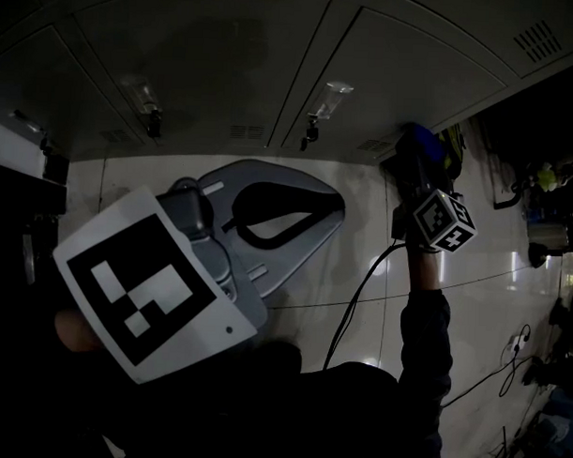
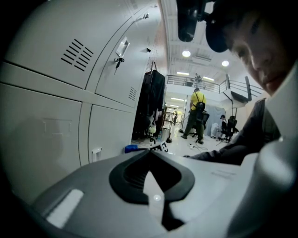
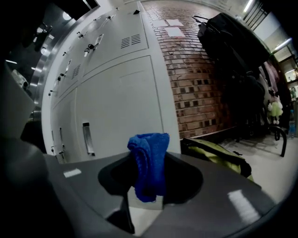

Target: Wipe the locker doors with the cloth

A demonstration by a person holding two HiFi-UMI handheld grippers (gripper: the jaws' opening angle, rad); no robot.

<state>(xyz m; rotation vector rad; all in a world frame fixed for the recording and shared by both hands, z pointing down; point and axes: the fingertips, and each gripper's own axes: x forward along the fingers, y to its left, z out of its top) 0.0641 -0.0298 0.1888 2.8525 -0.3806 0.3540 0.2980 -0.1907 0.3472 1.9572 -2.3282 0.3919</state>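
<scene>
While right tool (image 3: 148, 151) clamps blue cloth (image 3: 150, 162) by locker doors (image 3: 121, 102) | left tool (image 2: 150, 152) tips together

Below you, the pale, glossy tiled floor (image 1: 509, 306) runs out from the foot of the lockers (image 1: 198, 61). A black cable (image 1: 352, 305) trails across it, leading from the lockers' base toward you. Farther out from the lockers, loose cables (image 1: 507, 367) lie on the tiles. Just past the lockers' end, against the brick wall (image 3: 195, 79), a yellow-green bag (image 3: 214, 153) rests on it.
</scene>
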